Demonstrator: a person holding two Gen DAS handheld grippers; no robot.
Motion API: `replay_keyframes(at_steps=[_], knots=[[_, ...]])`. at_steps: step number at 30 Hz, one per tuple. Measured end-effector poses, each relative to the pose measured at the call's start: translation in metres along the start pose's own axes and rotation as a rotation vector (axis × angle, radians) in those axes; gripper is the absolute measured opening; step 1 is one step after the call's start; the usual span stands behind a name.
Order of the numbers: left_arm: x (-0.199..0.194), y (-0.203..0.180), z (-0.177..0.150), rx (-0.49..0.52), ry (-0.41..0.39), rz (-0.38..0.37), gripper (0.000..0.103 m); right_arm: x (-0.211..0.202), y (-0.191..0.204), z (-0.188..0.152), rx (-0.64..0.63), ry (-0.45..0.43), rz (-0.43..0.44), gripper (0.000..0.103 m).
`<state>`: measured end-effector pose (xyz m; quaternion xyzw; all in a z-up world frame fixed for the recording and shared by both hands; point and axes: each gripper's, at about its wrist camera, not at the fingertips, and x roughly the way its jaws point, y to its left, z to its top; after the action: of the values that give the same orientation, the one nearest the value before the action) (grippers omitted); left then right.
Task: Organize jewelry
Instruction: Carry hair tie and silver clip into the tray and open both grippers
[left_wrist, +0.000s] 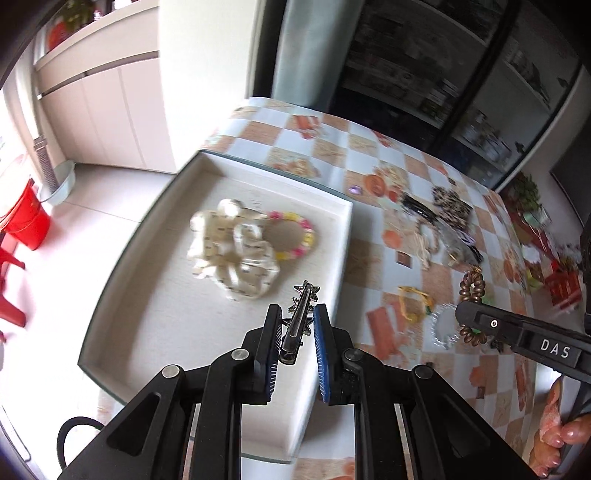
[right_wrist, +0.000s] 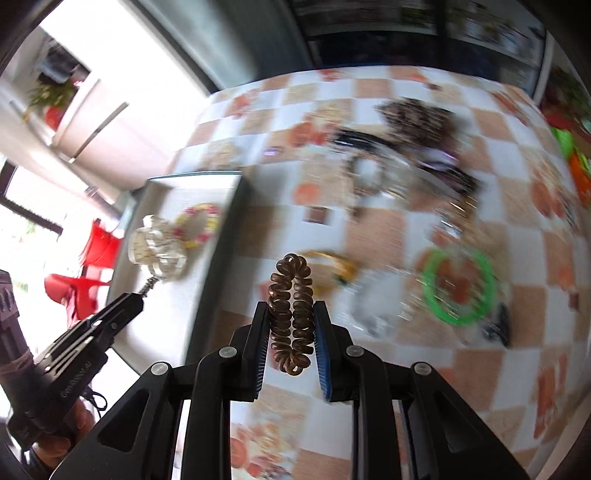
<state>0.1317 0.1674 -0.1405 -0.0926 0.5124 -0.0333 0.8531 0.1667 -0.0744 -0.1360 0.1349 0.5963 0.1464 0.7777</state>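
One silver star-studded hair clip (left_wrist: 300, 320) sits pinched in the left gripper (left_wrist: 295, 325); one brown spiral hair tie (right_wrist: 291, 314) in the right gripper (right_wrist: 291, 325). Table jewelry blurs.

A checkered tablecloth (left_wrist: 369, 155) is covering the table — a white tray (left_wrist: 155, 295) is sitting at frame left, loose accessories (left_wrist: 439, 218) lying scattered at right.

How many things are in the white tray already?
2. A cream scrunchie lies in the middle of the white tray, and a pink-and-yellow beaded bracelet sits beside it, touching. The star hair clip in the left hand-held gripper isn't down yet.
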Motion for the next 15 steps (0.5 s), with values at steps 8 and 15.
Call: replay_keyframes(at_steps=[8,15], knots=[[0.007,0.062,0.0,-0.091,-0.008,0.097,0.021,0.047,0.075,0.013,-0.115,0.074,0.111,0.025],[0.026,0.106,-0.01,-0.16,0.021,0.162,0.021,0.106,0.131,0.002,-0.188,0.211,0.21,0.025]])
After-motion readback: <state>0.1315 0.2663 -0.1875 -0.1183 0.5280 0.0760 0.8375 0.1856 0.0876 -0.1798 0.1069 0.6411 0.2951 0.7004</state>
